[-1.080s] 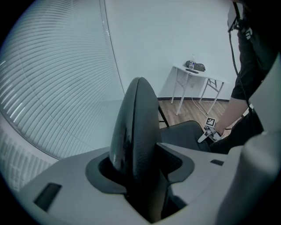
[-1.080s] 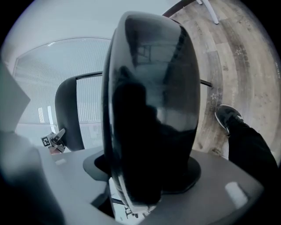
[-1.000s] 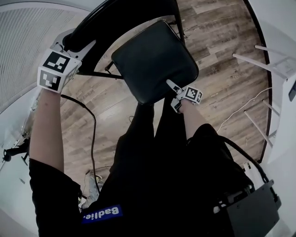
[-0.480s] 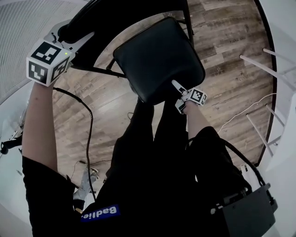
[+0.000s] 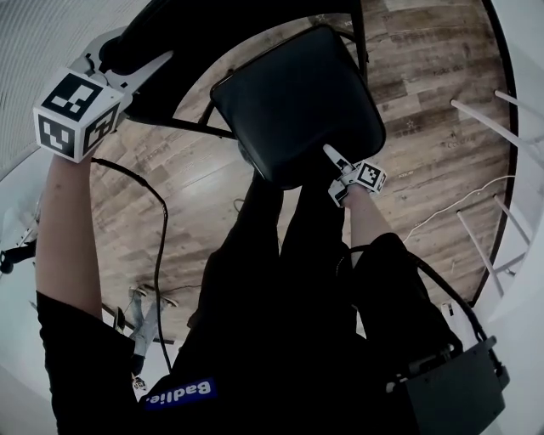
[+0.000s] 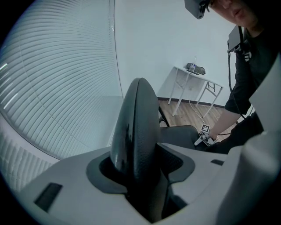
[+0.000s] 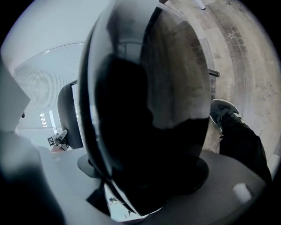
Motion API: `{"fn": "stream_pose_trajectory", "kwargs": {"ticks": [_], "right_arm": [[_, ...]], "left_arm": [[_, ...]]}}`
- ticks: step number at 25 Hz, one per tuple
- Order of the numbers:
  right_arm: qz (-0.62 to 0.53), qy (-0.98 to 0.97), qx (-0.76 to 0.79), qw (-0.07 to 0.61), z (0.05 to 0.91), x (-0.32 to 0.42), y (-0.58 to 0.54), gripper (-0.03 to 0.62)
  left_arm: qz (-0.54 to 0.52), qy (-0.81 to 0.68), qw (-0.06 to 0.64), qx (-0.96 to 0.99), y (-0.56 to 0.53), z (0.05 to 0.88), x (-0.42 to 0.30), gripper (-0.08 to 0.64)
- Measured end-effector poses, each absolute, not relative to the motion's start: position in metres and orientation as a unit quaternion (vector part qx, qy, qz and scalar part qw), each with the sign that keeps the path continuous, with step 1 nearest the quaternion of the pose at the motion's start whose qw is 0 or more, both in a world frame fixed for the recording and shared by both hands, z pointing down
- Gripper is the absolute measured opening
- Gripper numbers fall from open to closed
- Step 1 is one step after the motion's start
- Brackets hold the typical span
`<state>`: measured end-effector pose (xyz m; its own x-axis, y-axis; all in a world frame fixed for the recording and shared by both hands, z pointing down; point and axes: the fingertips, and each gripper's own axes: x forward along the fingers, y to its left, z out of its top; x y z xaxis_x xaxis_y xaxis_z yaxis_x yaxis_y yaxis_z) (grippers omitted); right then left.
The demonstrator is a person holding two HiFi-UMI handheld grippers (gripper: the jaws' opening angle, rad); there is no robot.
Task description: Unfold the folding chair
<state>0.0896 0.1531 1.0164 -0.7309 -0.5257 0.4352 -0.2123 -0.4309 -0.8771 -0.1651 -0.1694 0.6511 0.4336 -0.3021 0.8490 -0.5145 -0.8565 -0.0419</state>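
Observation:
The black folding chair stands in front of the person's legs, its padded seat (image 5: 297,102) tipped toward me. My left gripper (image 5: 127,59) sits on the top of the black backrest (image 5: 195,25). In the left gripper view the backrest (image 6: 136,127) fills the gap of this gripper (image 6: 140,176), which is shut on it. My right gripper (image 5: 330,157) is at the seat's front edge, one finger lying on top. The right gripper view shows the seat (image 7: 145,110) between its jaws (image 7: 140,184), which are opening, with a sliver of light beside one jaw.
Wood-plank floor lies under the chair. A black cable (image 5: 157,229) trails on it at the left. White frame legs (image 5: 493,110) stand at the right, and a white table (image 6: 197,77) by the far wall. Window blinds (image 6: 52,88) run along the left. A shoe (image 7: 224,112) rests below the seat.
The seat has swung down and now looks larger and flatter. My right gripper went with its front edge. The left gripper's marker cube shifted left in the head view, still on the backrest.

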Motion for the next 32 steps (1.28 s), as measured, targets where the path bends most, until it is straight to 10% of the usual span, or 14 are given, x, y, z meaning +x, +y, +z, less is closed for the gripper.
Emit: {"fn": "stream_pose_trajectory", "kwargs": {"ticks": [15, 19, 32], "right_arm": [[-0.768, 0.533, -0.334, 0.121, 1.022, 0.088, 0.149, 0.373], [-0.773, 0.514, -0.367, 0.049, 1.028, 0.099, 0.167, 0.459], [-0.743, 0.511, -0.423, -0.092, 0.901, 0.122, 0.175, 0.462]], "left_arm": [[0.477, -0.251, 0.105, 0.836, -0.162, 0.653, -0.160, 0.221], [0.471, -0.244, 0.114, 0.840, -0.160, 0.653, -0.160, 0.221], [0.475, -0.304, 0.110, 0.819, -0.157, 0.580, -0.175, 0.288]]}}
